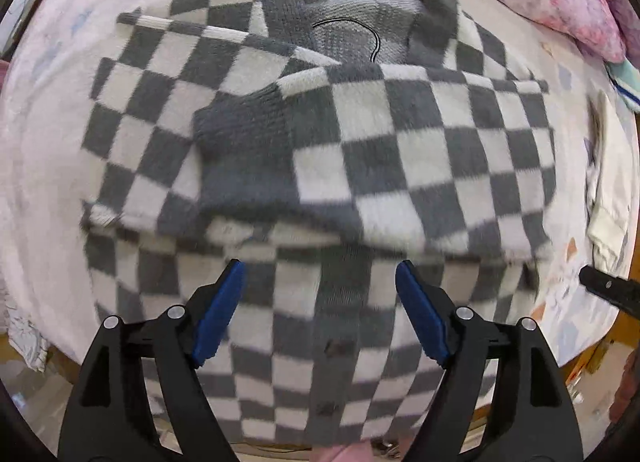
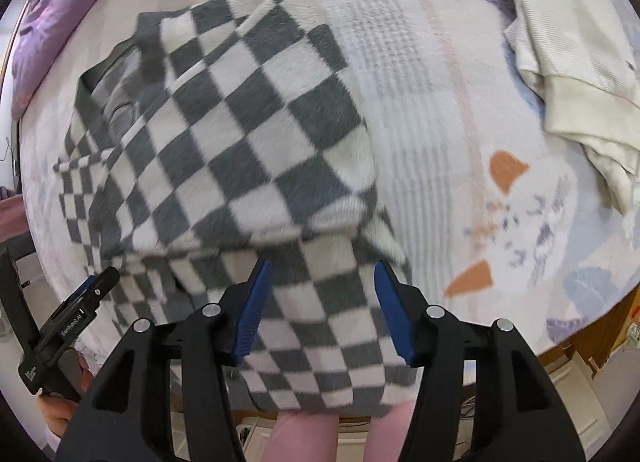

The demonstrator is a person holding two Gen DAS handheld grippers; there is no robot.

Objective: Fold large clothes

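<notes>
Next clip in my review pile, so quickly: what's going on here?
A person with a handheld gripper in each hand is folding a grey-and-white checkered sweater on a bed. Both sleeves are already folded across its front. The left gripper and the right gripper hang over the sweater's near end, jaws open and holding nothing. A cream garment lies beside it.
</notes>
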